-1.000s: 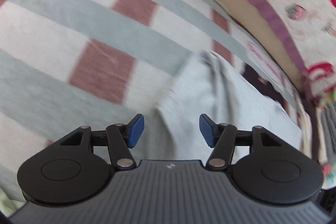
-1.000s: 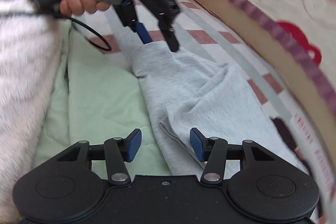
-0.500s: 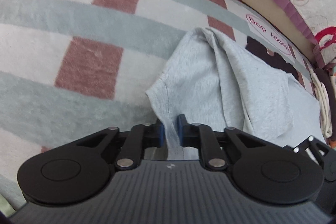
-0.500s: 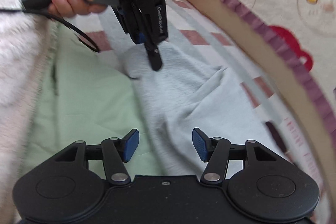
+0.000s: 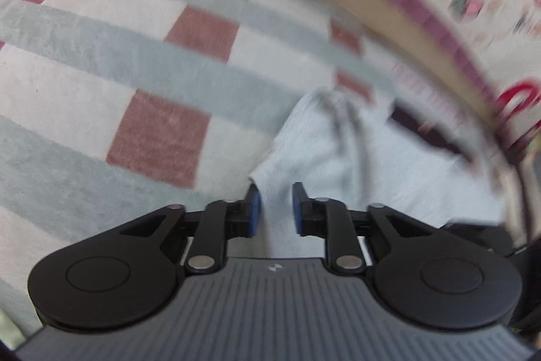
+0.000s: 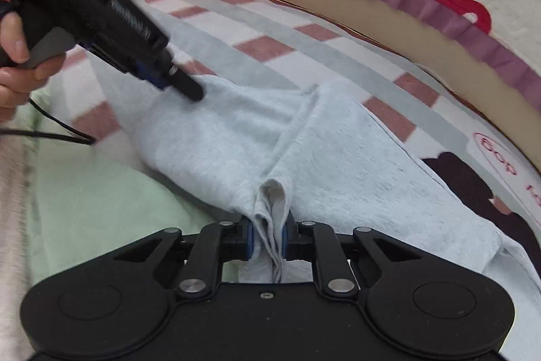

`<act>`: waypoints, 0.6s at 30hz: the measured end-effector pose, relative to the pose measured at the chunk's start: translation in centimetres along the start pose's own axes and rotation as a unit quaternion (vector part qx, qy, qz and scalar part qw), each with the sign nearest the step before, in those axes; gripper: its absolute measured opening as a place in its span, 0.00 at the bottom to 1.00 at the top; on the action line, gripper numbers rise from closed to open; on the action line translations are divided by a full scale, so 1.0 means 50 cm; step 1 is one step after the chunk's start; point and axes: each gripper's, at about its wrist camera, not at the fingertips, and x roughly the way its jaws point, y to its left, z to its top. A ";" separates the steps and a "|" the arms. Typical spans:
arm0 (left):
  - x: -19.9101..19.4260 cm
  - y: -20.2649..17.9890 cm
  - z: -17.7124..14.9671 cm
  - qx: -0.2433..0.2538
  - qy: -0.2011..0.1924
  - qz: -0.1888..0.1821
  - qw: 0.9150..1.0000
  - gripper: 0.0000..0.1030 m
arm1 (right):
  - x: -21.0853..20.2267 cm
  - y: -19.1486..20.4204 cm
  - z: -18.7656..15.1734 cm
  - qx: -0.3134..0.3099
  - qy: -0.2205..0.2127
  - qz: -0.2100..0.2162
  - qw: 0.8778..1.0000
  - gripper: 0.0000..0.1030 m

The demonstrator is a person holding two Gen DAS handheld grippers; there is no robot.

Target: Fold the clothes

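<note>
A light grey garment (image 5: 355, 158) lies rumpled on a checked blanket, and the right wrist view shows its ridge of folds (image 6: 338, 158). My left gripper (image 5: 275, 208) sits at the garment's near left edge. Its jaws are opening, with a strip of grey cloth between the blue pads and a gap on both sides. From the right wrist view the left gripper (image 6: 179, 83) rests on the garment's far end, held by a hand (image 6: 13, 56). My right gripper (image 6: 268, 235) is closing, and its pads squeeze a bunched fold of the grey cloth.
The blanket (image 6: 270, 46) has pink squares and grey-green stripes. A pale green quilt (image 6: 94, 192) lies left of the garment, with white fluffy fabric (image 6: 10, 225) beyond it. A cushion with red prints and a purple frill (image 6: 439, 5) borders the far right. A black cable (image 6: 50, 134) trails left.
My left gripper closed on the garment's edge, then parted again. My right gripper slid over the garment, rolled, and closed from wide open onto a bunched fold.
</note>
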 end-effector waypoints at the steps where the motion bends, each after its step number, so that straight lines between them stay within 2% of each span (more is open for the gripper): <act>1: -0.013 -0.005 -0.001 -0.020 -0.005 -0.018 1.000 0.38 | -0.005 -0.007 0.002 0.011 -0.001 0.006 1.000 0.16; 4: -0.041 -0.038 -0.014 -0.068 -0.005 -0.076 0.995 0.47 | -0.015 -0.048 0.007 0.078 -0.006 0.033 0.996 0.16; 7: -0.039 -0.085 -0.041 -0.102 0.017 -0.148 0.984 0.60 | -0.028 -0.081 0.006 0.149 -0.016 0.056 0.987 0.16; 10: -0.011 -0.116 -0.075 -0.149 0.045 -0.181 0.971 0.63 | -0.044 -0.108 0.001 0.212 -0.028 0.076 0.974 0.16; 12: 0.017 -0.126 -0.094 -0.175 0.054 -0.174 0.967 0.66 | -0.051 -0.130 -0.008 0.261 -0.035 0.096 0.960 0.16; 14: 0.046 -0.128 -0.108 -0.192 0.047 -0.149 0.969 0.67 | -0.059 -0.145 -0.017 0.293 -0.042 0.112 0.949 0.16; 16: 0.072 -0.126 -0.118 -0.210 0.032 -0.124 0.969 0.67 | -0.070 -0.146 -0.024 0.293 -0.052 0.117 0.948 0.16; 18: 0.091 -0.119 -0.122 -0.231 0.010 -0.112 0.966 0.67 | -0.083 -0.134 -0.029 0.264 -0.065 0.112 0.956 0.16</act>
